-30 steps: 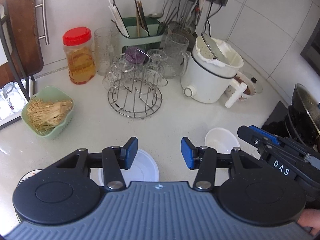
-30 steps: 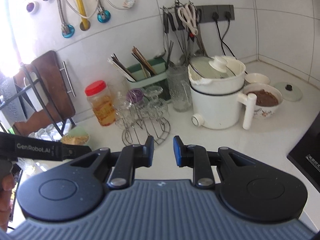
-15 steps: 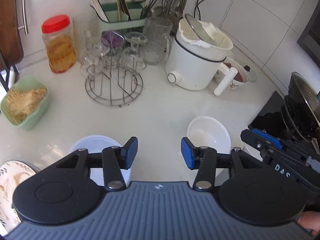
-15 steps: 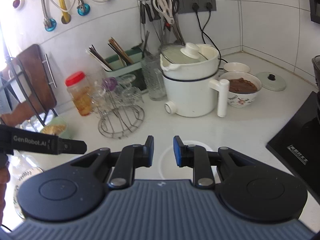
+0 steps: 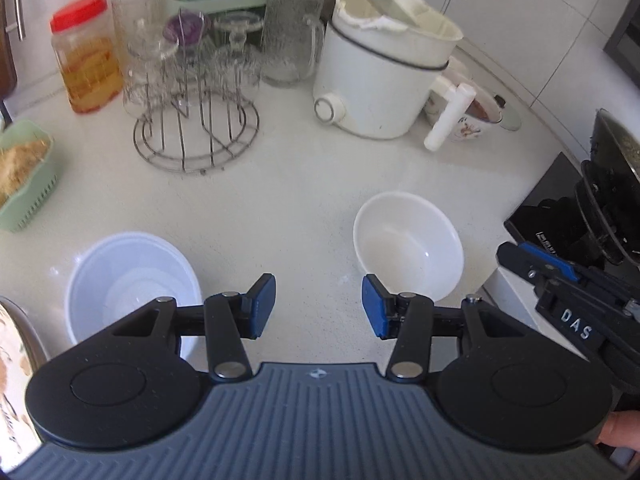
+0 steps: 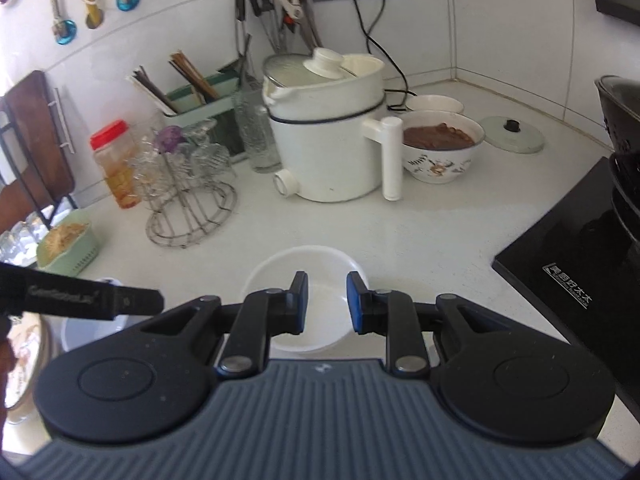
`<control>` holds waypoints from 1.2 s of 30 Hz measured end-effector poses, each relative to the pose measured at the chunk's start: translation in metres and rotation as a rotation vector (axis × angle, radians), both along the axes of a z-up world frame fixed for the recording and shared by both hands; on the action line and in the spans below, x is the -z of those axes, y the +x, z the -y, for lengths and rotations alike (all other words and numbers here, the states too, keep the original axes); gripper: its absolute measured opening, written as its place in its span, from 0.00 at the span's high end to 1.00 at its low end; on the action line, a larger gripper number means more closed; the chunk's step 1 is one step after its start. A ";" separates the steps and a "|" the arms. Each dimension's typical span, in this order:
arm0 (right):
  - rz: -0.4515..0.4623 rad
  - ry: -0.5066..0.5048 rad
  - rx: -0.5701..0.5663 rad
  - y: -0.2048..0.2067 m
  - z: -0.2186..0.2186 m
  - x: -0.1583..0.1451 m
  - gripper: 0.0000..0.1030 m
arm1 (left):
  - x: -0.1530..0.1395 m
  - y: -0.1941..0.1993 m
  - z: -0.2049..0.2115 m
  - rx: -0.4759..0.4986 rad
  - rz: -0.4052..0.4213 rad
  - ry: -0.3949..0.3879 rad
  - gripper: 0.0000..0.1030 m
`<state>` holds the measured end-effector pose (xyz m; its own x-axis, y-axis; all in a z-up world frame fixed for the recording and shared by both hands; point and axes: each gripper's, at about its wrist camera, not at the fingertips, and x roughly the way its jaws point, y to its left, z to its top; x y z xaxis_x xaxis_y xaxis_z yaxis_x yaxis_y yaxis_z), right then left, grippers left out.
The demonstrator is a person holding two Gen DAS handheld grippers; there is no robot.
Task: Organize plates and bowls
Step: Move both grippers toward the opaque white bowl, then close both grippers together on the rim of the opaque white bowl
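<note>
A small white bowl [image 5: 408,246] stands on the white counter, seen also in the right wrist view [image 6: 308,280]. A larger pale blue-white bowl [image 5: 128,280] stands to its left. A patterned plate [image 5: 12,360] shows at the left edge, and in the right wrist view [image 6: 28,364]. My left gripper [image 5: 318,306] is open and empty, above the counter between the two bowls. My right gripper [image 6: 326,302] is open with a narrower gap, empty, just above the small white bowl; it shows at the right of the left wrist view [image 5: 560,284].
A white electric pot [image 6: 332,136], a bowl of brown food [image 6: 440,152], a lid [image 6: 512,134], a wire rack of glasses [image 5: 192,92], a red-capped jar [image 5: 86,54], a green basket [image 5: 24,176] and a utensil holder [image 6: 200,96] stand behind. A black cooktop [image 6: 580,276] lies at the right.
Both grippers have moved forward and down toward the bowls. The small white bowl has come under the right gripper's fingers. Both grippers stay open.
</note>
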<state>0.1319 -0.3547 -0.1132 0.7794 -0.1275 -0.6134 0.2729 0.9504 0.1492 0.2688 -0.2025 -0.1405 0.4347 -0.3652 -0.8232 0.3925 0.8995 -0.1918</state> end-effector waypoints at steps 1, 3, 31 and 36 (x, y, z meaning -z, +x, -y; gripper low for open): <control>0.001 0.002 0.003 0.000 0.003 0.003 0.75 | 0.003 0.002 0.002 -0.001 -0.008 0.001 0.48; -0.006 0.013 0.011 0.003 0.009 0.009 0.75 | 0.010 0.006 0.005 0.005 -0.011 0.018 0.48; -0.054 0.073 0.047 0.036 0.029 0.058 0.54 | 0.054 0.055 0.042 0.027 -0.125 -0.092 0.41; -0.075 0.083 0.037 0.045 0.031 0.065 0.64 | 0.063 0.053 0.050 0.051 -0.134 -0.070 0.51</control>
